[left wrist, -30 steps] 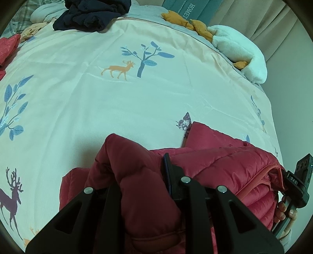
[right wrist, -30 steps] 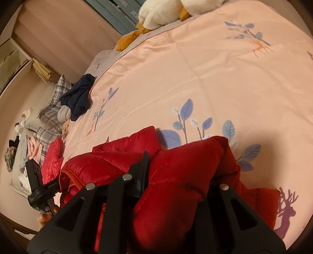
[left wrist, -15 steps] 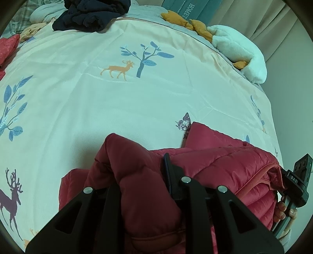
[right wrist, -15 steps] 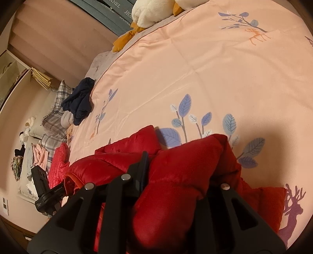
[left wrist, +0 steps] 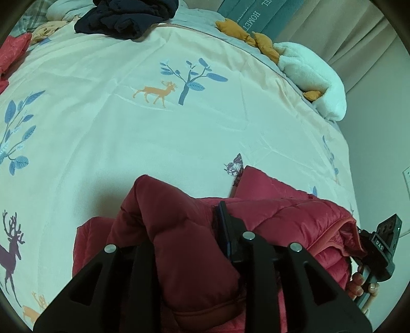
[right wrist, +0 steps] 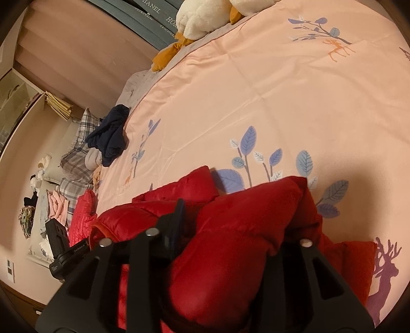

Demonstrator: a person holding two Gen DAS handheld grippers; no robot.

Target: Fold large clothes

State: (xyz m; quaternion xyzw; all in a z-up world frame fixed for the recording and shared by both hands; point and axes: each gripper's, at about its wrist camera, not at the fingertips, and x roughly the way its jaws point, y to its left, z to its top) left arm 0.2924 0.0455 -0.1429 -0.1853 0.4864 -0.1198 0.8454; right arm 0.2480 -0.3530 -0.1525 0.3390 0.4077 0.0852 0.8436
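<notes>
**Both grippers holding the red jacket over the bed**

Your right gripper (right wrist: 230, 230) is swinging a little since the earlier frame, so the plush toy (right wrist: 202, 18) and the dark garment (right wrist: 110, 133) are sliding in its view, while your left gripper (left wrist: 184, 230) is barely shifting. You are gripping a thick fold of the red jacket (left wrist: 276, 212) with each one: the left jaws are closing on a puffy bunch at the jacket's left side, and the right jaws are clamping a bulging roll at its right side. The jacket is lying bunched at the near edge of the bed (left wrist: 153, 153), resting on the printed cover, with a flat corner poking out behind it. In the left view, your other hand (left wrist: 361, 284) is showing at the right edge, wrapped around the right tool's handle. The dark garment is lying far off at the head of the bed, well apart from the jacket.
</notes>
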